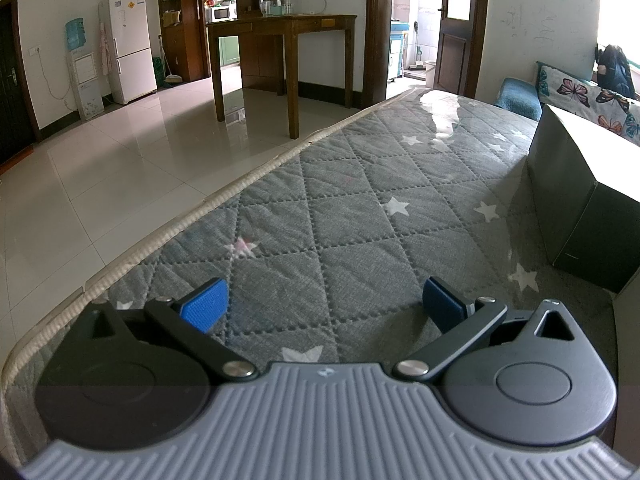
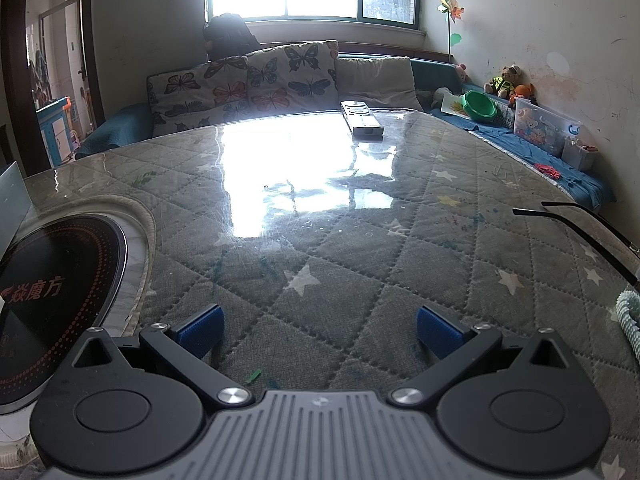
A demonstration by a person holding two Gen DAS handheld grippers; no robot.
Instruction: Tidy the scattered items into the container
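Observation:
My left gripper [image 1: 325,305] stands open low over a grey quilted table cover with white stars [image 1: 344,208], nothing between its blue pads. A dark open box [image 1: 580,200], the container, stands to its right. My right gripper [image 2: 318,330] is also open and empty above the same cover [image 2: 340,272]. A grey remote control [image 2: 361,119] lies far ahead near the table's back edge. A pair of dark-framed glasses [image 2: 580,226] lies at the right. A pale green coiled cord [image 2: 628,312] shows at the right border.
A round black induction hob [image 2: 52,304] is set into the table at the right gripper's left. Sofa cushions with butterflies [image 2: 240,80] run behind the table. A wooden desk [image 1: 280,40] and tiled floor [image 1: 120,168] lie beyond the table's left edge.

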